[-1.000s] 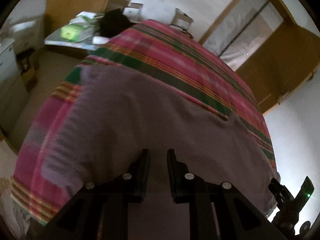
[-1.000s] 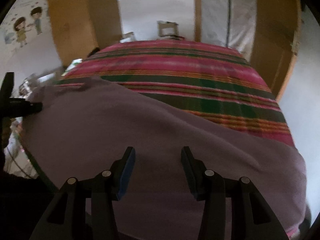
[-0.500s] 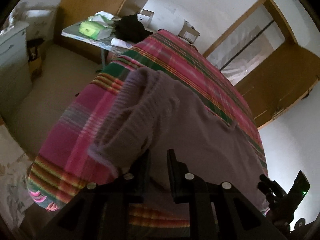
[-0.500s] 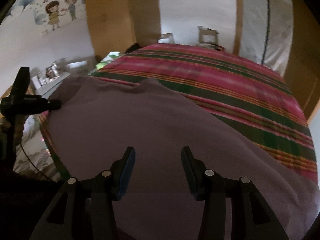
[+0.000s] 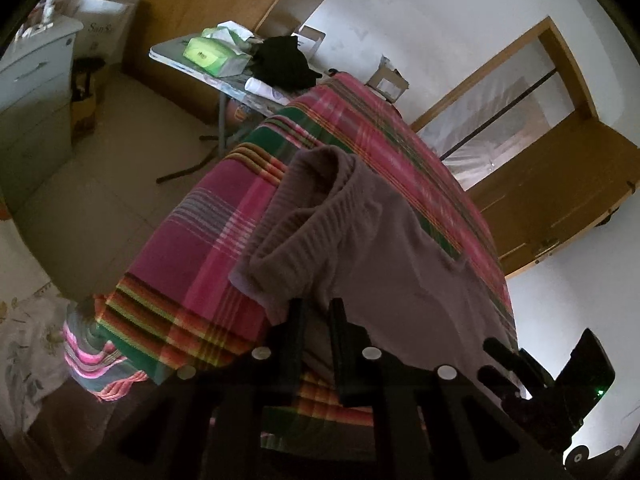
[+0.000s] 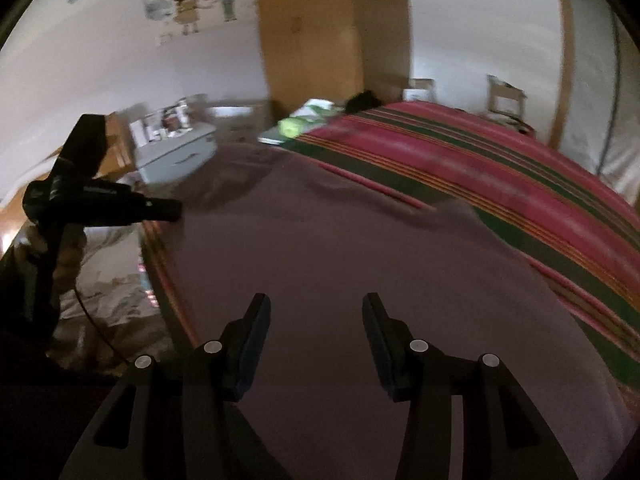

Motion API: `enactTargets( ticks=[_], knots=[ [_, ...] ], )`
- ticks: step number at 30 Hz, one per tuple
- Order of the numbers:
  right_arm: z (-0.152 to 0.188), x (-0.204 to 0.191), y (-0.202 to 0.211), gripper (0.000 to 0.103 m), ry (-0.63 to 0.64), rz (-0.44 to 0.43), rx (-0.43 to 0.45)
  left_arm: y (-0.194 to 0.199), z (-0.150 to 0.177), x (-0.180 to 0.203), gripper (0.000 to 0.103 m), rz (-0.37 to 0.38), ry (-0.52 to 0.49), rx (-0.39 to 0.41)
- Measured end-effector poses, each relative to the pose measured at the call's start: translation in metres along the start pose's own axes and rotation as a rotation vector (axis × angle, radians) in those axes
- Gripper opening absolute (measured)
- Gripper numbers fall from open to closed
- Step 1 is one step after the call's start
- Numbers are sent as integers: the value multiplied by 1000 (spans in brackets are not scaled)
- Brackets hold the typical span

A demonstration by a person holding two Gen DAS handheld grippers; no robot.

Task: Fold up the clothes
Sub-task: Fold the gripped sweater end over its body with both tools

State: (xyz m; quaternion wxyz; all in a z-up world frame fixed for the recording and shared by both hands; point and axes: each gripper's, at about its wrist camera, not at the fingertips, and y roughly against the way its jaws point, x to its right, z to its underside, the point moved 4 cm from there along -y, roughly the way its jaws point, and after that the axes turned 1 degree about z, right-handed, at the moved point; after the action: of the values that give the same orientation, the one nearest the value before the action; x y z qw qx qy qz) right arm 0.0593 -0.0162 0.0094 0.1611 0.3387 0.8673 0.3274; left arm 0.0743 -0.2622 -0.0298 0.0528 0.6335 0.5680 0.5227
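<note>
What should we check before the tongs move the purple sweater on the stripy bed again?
1. Left tongs have cloth between them: ok, a ribbed edge of the purple sweater sits in the gap as the jaws are closing.
2. Left grip is firm: cannot tell, the pinch point is dark.
3. Right tongs are ready to grab: ok, jaws stand wide apart over the sweater, nothing between them.
4. Sweater is on the stripy blanket: ok, it lies near the bed's corner.
5. Sweater lies flat: not ok, the ribbed end is bunched and lifted.
6. The two tongs stay clear of each other: ok, they are apart.
</note>
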Motion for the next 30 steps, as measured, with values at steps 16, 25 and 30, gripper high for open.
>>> enactTargets(
  ticks=[16, 25, 30],
  knots=[
    [-61, -117, -92, 50, 227, -195, 33, 25, -6, -40, 23, 27, 154, 120],
    [-70, -138, -135, 50, 238, -129, -25, 15, -13, -50, 23, 170, 251, 91],
    [-75, -140, -142, 49, 239, -77, -30, 10, -16, -42, 23, 213, 235, 68]
  ],
)
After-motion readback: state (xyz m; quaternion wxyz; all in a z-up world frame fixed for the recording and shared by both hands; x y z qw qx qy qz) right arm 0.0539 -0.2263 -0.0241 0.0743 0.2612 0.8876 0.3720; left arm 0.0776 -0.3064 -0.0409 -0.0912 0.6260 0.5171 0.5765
